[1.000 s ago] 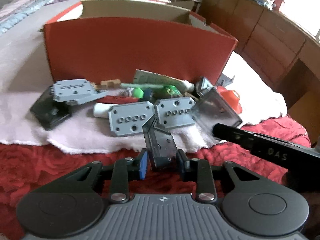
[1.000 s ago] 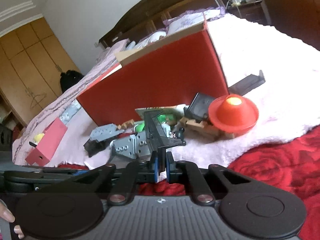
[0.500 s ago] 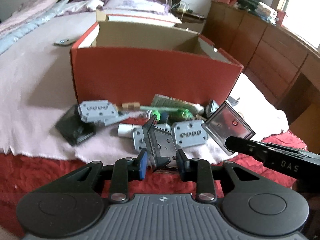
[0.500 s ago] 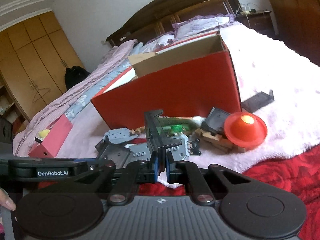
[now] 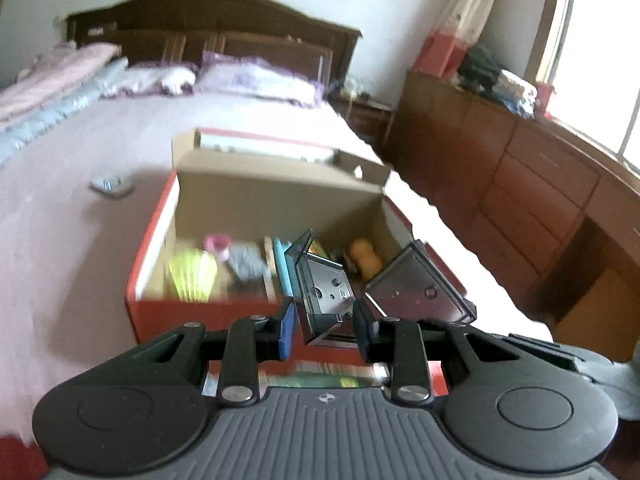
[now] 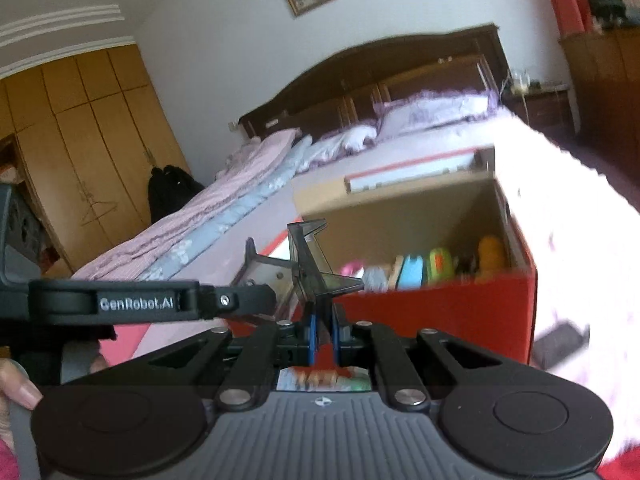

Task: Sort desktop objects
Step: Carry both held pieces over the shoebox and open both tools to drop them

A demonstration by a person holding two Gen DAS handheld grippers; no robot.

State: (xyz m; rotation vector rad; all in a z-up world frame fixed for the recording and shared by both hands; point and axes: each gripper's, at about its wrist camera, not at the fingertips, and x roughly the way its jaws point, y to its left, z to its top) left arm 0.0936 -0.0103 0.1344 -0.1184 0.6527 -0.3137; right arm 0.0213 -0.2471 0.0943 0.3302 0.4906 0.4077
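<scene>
Stage: I am judging this as the carry-to-drop step; both cases are hanging over the box, neither yet let go.

Left gripper (image 5: 323,330): my fingers are clamping a smoky case (image 5: 320,292) by its lower end. The fingers are touching its two sides, with the case standing up between them and its hinged lid tilting up and away.

Right gripper (image 6: 323,334): my fingers are pinching a second smoky case (image 6: 310,258), nearly closed on a thin edge. In the left view that second case (image 5: 418,292) is showing just beside the first, to its right, apart from it.

Box (image 5: 152,264): red outside, cardboard inside, sitting on the bed (image 5: 60,200) with its flaps open. It is lying ahead of and below both grippers. A yellow item (image 5: 192,276), a pink item, books and an orange item are already lying on its floor; blur is hiding finer detail.

Key relation: the left case is hanging over the box's near wall, its long axis running up and forward, toward the interior. The right case is hanging over the near right corner. Which hand is nearer the opening I cannot tell.

Pose: both grippers are held high, pitched down toward the box, side by side.

Risk, as I judge it: the two cases may be knocking together on release, and the near wall is lying close under the left case.
</scene>
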